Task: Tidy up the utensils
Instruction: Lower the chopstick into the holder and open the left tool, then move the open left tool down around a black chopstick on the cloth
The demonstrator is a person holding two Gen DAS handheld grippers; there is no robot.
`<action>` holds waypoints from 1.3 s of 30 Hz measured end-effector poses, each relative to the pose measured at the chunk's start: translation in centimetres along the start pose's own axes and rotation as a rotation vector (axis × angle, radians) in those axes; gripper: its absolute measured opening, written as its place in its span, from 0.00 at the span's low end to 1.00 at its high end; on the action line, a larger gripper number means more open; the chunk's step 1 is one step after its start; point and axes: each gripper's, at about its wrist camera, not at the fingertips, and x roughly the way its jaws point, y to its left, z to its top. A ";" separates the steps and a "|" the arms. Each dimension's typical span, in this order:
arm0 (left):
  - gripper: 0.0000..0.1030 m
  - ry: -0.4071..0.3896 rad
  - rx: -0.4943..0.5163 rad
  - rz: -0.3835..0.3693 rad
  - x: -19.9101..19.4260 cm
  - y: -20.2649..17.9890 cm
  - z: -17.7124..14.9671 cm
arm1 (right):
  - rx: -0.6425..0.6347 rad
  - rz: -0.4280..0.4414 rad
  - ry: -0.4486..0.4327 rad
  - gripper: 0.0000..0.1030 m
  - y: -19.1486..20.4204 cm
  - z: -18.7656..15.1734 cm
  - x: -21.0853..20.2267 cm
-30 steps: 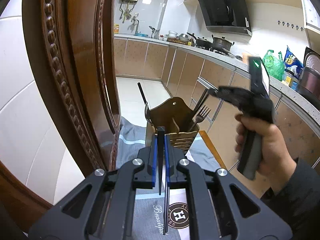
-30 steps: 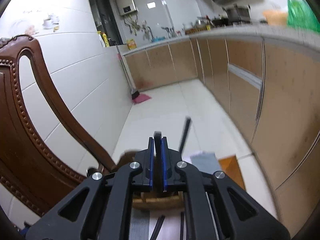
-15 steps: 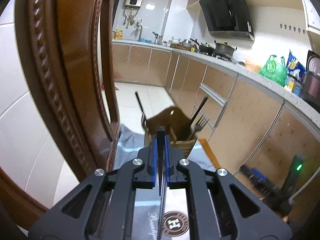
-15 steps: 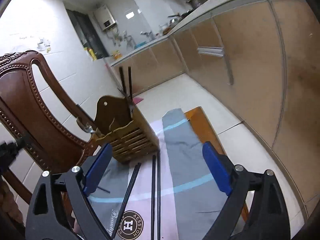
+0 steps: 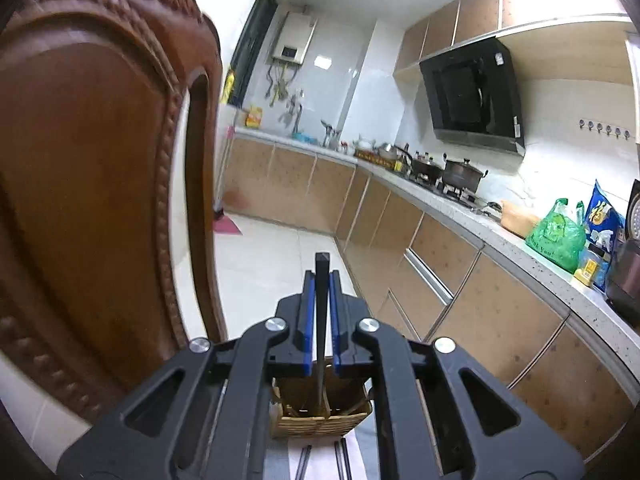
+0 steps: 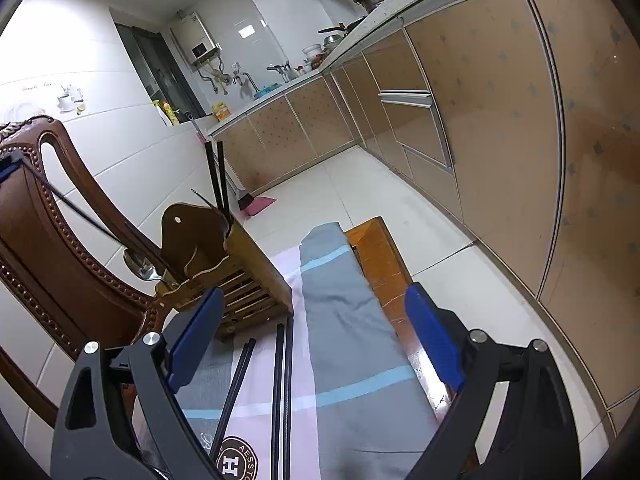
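My left gripper (image 5: 320, 276) is shut on a black chopstick (image 5: 322, 300) that stands upright between the blue pads. Its lower end points into the wooden utensil holder (image 5: 320, 412) right below. In the right wrist view this chopstick (image 6: 76, 210) slants from the left gripper (image 6: 6, 166) down toward the holder (image 6: 240, 272), near a spoon (image 6: 140, 266). Two black chopsticks (image 6: 218, 176) stand in the holder's far compartment. My right gripper (image 6: 314, 338) is open and empty, low over several loose chopsticks (image 6: 280, 380) lying on the cloth (image 6: 340, 320).
A carved wooden chair back (image 5: 100, 200) rises close on the left, right behind the holder. The small wooden table's edge (image 6: 380, 256) shows past the cloth on the right. Kitchen cabinets (image 6: 500, 120) run along the right side, with tiled floor between.
My left gripper has risen with its chopstick, so the holder now sits under its jaws. My right gripper opened, dropped toward the cloth, and left the left wrist view.
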 end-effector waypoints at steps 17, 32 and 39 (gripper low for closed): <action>0.78 0.324 0.020 0.038 11.1 2.8 -10.5 | -0.009 0.015 0.035 0.87 -0.1 0.2 0.9; 0.91 0.475 0.205 0.150 0.5 -0.8 -28.4 | -0.385 -0.044 0.267 0.87 5.2 -4.8 2.4; 0.91 0.498 0.197 0.128 0.8 -0.7 -28.6 | -0.431 -0.063 0.247 0.87 6.2 -6.0 0.8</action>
